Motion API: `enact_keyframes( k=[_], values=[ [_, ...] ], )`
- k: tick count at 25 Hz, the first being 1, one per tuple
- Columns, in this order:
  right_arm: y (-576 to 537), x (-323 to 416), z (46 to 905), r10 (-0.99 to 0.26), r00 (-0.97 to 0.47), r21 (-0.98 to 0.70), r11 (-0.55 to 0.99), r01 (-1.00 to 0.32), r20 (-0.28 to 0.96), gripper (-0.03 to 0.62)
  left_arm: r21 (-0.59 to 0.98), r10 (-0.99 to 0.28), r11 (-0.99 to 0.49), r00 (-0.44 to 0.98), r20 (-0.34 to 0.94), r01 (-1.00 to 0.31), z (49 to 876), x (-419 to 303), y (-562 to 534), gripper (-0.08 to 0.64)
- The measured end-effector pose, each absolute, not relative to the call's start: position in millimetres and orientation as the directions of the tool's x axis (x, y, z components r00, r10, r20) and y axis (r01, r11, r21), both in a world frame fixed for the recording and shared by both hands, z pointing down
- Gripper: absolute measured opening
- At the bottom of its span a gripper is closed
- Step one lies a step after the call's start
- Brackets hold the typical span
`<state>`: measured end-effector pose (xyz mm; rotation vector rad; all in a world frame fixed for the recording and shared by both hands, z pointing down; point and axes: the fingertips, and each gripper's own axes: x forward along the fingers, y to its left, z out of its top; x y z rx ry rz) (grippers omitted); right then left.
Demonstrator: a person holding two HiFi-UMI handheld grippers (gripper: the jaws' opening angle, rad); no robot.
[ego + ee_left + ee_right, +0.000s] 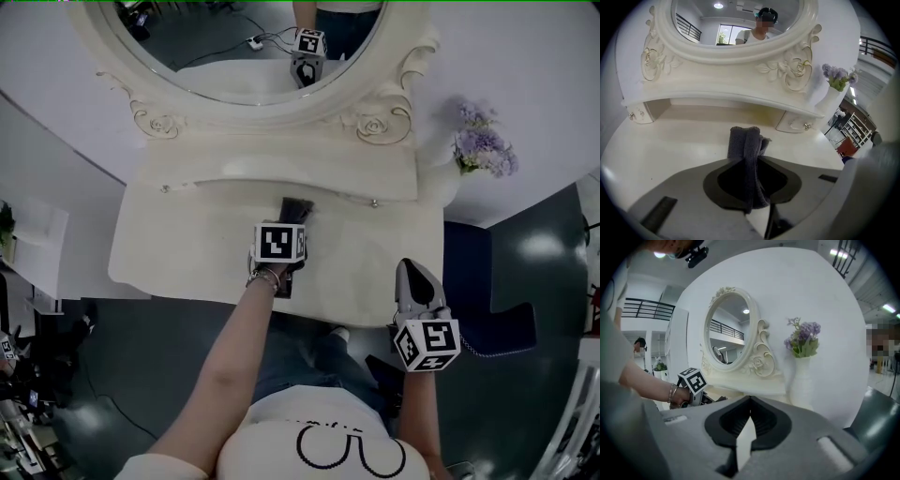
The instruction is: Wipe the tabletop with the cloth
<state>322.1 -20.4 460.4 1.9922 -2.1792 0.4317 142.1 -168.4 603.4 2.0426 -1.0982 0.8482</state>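
- On the cream desk (pixel 178 248), near its middle, below the mirror (pixel 234 56): left gripper (pixel 294 216), fingers clenched on the folded grey cloth (pixel 744 143), whose free end meets the surface.
- Right gripper (pixel 418 286): fingers closed on nothing, held off the desk's front right corner.
- Progress: wiping judged under way; no marks distinguish wiped from unwiped areas.
- Writing: none legible; only square markers (pixel 278 242).

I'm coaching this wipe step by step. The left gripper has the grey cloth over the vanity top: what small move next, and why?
Probably slide the left gripper sideways toward the bare left stretch of the tabletop, cloth pressed down: its jaws are clamped on the cloth near the table's middle, and bare surface lies either side.
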Motion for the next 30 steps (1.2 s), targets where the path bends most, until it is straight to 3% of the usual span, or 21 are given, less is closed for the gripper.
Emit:
enact_keyframes(
  k=[17,30],
  values=[
    [41.9,384.7,467.7,-0.946,-0.001,-0.131,-0.044,-0.99,0.324,-0.003,0.288,-0.399,-0.458,0.483,0.779,-0.841,599.8,266.1,-123.4,0.081],
    [97.3,423.0,487.4,-0.925,0.071,-0.139,-0.132,-0.982,0.373,-0.003,0.42,-0.279,-0.508,0.605,0.746,-0.752,599.7,385.5,-78.9,0.081]
  ],
)
